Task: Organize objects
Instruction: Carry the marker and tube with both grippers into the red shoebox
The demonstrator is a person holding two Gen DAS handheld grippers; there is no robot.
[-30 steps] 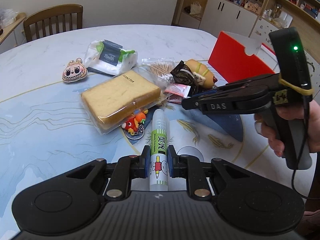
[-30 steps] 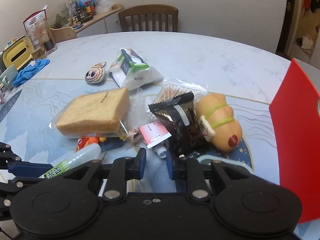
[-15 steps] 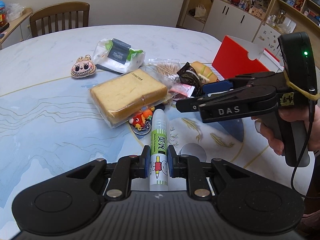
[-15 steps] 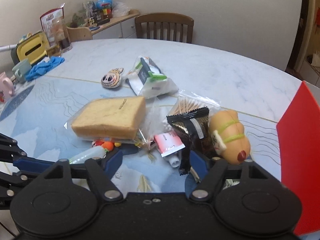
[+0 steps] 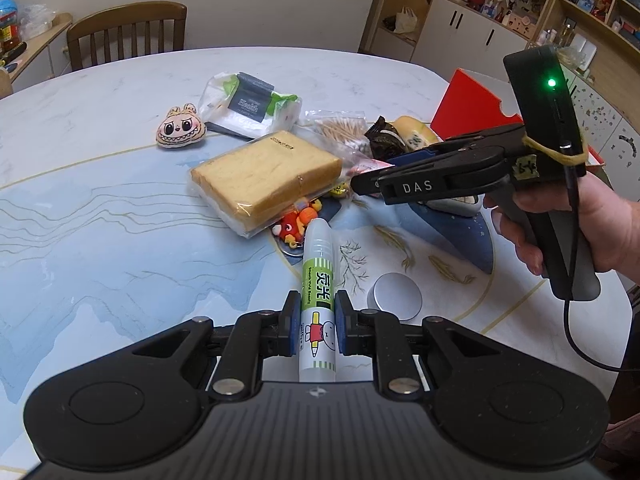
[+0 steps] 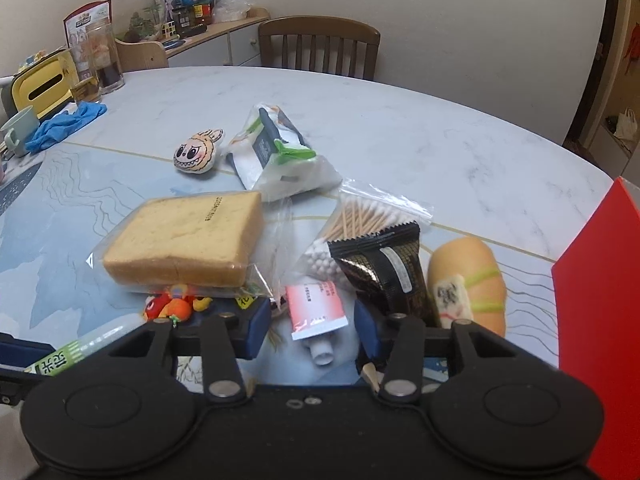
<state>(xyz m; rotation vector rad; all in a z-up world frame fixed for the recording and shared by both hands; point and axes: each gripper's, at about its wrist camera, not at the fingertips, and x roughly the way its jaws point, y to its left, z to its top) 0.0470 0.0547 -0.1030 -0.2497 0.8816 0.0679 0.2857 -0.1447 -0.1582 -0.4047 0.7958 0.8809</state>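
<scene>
Sorting is at an early stage, judging by how much lies loose. The left gripper has its pads closed on a glue stick, held by its lower body with the cap pointing away, above the table. The right gripper stands wide apart with nothing between its pads, poised over a small pink tube.

Unsorted items are clustered mid-table: bagged bread, a tissue pack, a cotton swab bag, a black sachet, a hot-dog toy, an orange-red charm, a plush face and a round silver lid.

A red box stands at the far right, probably the container; its interior is hidden, so nothing can be confirmed as stowed.
</scene>
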